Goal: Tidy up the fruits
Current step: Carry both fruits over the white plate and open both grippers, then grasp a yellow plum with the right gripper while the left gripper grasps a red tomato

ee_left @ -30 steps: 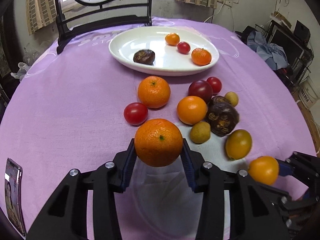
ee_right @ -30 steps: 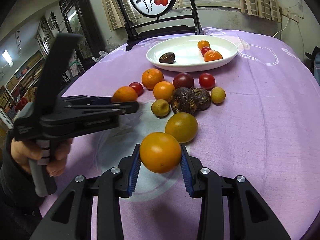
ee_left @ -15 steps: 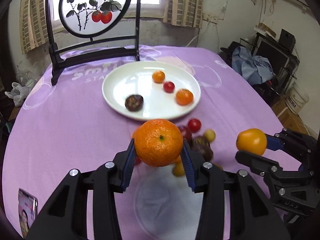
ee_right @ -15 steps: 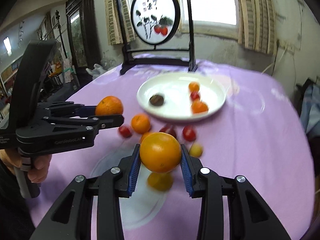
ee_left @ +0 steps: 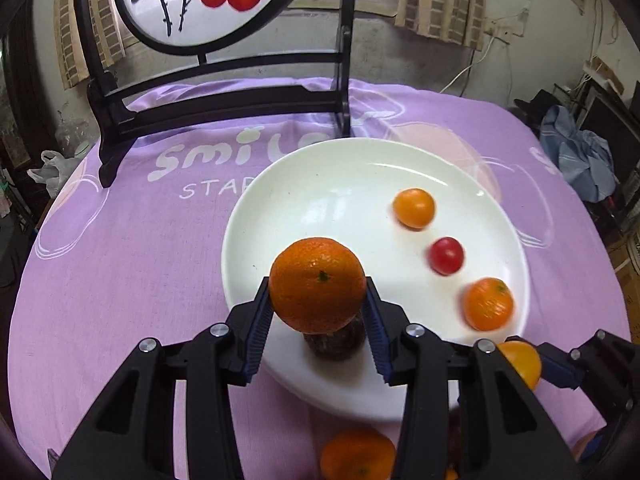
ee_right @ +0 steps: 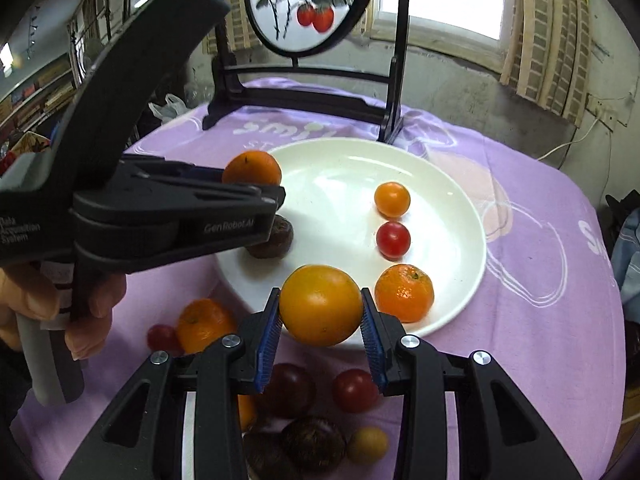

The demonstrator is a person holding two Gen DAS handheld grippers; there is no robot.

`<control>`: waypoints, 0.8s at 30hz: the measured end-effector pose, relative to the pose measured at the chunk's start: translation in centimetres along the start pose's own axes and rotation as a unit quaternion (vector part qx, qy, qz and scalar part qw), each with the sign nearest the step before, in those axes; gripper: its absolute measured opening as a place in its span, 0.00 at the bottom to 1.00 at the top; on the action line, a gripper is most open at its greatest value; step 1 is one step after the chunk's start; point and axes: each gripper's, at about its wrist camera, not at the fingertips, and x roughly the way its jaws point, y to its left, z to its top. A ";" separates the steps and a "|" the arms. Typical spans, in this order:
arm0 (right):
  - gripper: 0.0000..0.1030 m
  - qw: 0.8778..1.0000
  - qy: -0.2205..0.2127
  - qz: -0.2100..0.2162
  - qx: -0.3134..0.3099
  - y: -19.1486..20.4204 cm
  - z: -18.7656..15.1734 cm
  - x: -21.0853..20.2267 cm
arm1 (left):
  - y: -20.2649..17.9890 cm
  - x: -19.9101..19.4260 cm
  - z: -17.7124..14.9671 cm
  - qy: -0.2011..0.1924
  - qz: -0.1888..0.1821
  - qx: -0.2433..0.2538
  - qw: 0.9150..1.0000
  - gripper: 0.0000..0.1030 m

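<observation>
1. A cluttered room with curtained windows; a round counter under a purple cloth carries a dark wooden stand with a painted round screen at the back and a white plate in front of it.
2. The left gripper is clenched on a dimpled mandarin, held over the near left part of the plate, right above a dark brown fruit lying there.
3. The right gripper grasps a smooth orange fruit at the plate's near rim; from the left wrist view only a sliver of it shows at the lower right.
4. To place well, I would shift the mandarin off to the bare white area at the plate's middle or left before lowering, so it does not land on the dark fruit and roll. Lower until it nearly touches, then ease the fingers apart. The right load likely wants the bare spot near the rim, between the dark fruit and the mandarin on the plate.
5. The plate also holds a small orange fruit and a cherry tomato, lined up along its right side and apart from each other.
6. Outside the plate, near the camera, loose fruit waits on the cloth: another mandarin, red tomatoes, dark round fruits and a small yellow one.
</observation>
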 end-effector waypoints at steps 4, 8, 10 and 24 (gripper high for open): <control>0.46 0.999 0.024 0.007 0.022 -0.8 0.3 2.2 | 0.3 1.8 0.1 0.019 0.001 -0.012 1.000 0.48; 0.51 0.999 0.013 0.008 0.035 -1.0 -0.1 1.7 | 0.5 0.8 -0.2 0.003 0.000 -0.019 1.000 0.65; 0.51 0.999 0.008 0.005 0.039 -1.1 -0.6 0.9 | 0.5 -0.3 -0.6 -0.005 -0.002 -0.018 1.000 0.70; 0.58 0.999 -0.008 0.021 0.049 -0.3 -7.7 -7.1 | 0.1 -9.2 -10.7 -0.035 0.011 -0.014 0.999 0.89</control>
